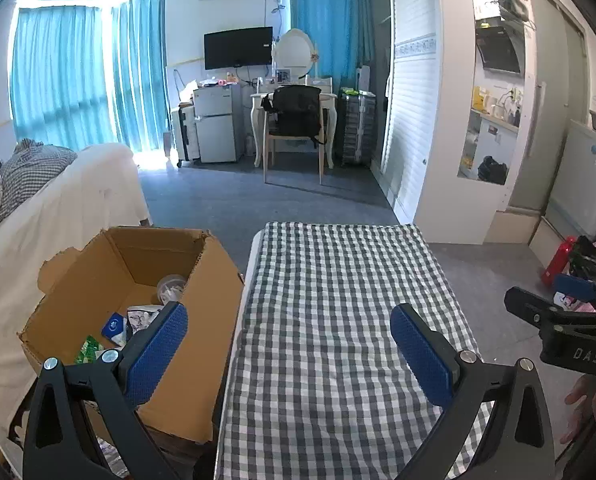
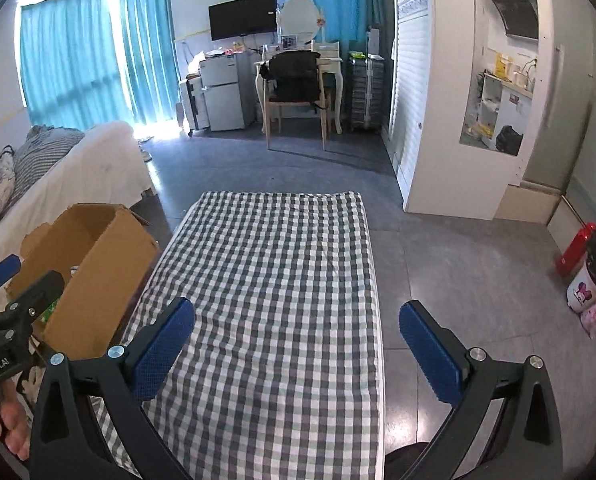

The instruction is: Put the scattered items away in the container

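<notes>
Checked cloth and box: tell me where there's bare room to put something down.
The whole checked cloth is bare, from the cardboard box on its left to the grey floor on its right. The crowded spot is the box's near bottom, with wrappers and a clear cup.

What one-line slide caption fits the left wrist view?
Open left gripper above checked tabletop; cardboard box alongside holds the collected items.
</notes>
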The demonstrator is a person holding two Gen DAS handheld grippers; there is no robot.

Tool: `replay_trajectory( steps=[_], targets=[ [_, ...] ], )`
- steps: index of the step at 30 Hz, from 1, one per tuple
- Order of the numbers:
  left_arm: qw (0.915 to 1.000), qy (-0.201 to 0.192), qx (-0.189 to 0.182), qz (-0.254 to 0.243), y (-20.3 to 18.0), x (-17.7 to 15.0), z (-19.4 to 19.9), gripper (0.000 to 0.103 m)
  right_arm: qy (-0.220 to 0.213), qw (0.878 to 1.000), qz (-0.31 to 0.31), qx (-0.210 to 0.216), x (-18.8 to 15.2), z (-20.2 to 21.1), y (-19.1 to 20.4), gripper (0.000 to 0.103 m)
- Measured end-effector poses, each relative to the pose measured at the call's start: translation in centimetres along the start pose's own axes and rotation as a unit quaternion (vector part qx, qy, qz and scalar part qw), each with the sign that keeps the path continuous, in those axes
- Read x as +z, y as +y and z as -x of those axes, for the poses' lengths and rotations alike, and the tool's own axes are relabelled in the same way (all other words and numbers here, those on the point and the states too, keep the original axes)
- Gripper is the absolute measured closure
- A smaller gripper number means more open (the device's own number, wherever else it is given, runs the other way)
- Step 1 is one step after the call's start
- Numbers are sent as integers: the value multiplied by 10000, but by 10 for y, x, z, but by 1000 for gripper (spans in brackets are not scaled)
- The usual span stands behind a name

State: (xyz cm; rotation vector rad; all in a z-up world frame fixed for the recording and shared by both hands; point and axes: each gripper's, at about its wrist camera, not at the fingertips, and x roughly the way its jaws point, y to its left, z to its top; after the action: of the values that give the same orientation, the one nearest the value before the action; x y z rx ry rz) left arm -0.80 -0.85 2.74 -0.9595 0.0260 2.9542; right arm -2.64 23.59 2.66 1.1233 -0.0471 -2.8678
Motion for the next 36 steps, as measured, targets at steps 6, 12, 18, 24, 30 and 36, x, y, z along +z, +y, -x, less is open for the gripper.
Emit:
replay_trajectory(
  steps=[6,12,18,24,30,36],
  targets=[
    [10000,-31,-38,27,-2,3,2,0,-27,10000,5,21,-1,4,-3,0],
    [10000,-12,-48,65,-4,4,1,0,-25,10000,23,22,-4,4,-4,0],
    [9999,-9,-68,75,-5,4,1,0,-23,10000,28,16,-4,4,-3,0],
    [9999,-10,-80,82,-7,4,1,0,12,10000,48,28,-6,2,-3,0],
    [9999,-13,-78,76,-7,5,1,0,19,10000,59,41,-8,1,-2,0],
    [9999,-14,-77,80,-6,5,1,0,20,10000,63,39,-8,1,-2,0]
  ],
)
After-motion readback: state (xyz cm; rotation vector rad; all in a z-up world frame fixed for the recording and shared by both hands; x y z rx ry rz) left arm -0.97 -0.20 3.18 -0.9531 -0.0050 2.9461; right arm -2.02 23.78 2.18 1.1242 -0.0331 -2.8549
